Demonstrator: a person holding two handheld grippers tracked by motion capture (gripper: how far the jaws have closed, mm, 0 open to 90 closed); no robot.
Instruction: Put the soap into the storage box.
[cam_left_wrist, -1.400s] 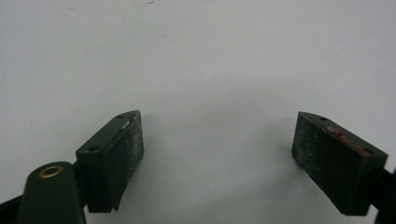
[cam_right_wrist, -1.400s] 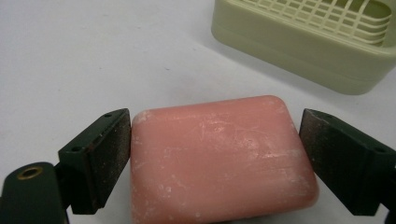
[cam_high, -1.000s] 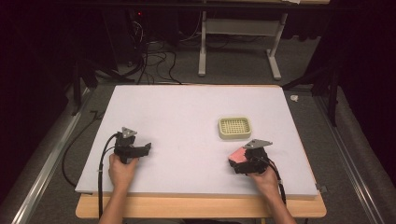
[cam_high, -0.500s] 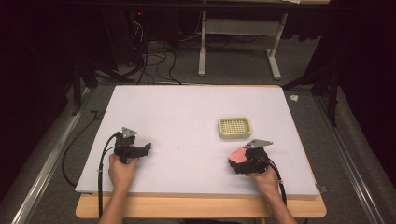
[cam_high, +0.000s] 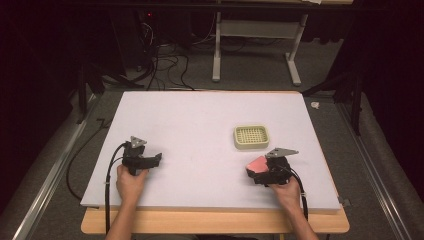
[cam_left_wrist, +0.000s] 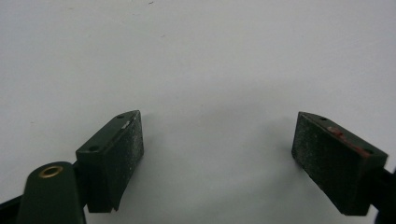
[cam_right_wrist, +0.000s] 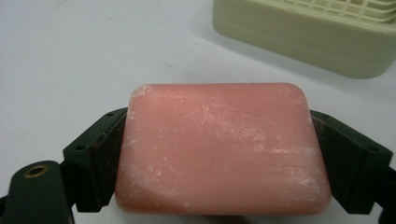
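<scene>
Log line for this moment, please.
right gripper: shut on soap | left gripper: open, empty | soap dish: empty, beyond soap

Almost no change over the last second. Right gripper, closed on the pink soap, shifted a very little to the right and toward the near table edge, a bit farther from the soap dish. Same grip on the soap, same tilt. No visible move of the left gripper.

Waxy, scuffed pink soap bar; glossy cream plastic dish; matt white table; rough-padded black jaws.
</scene>
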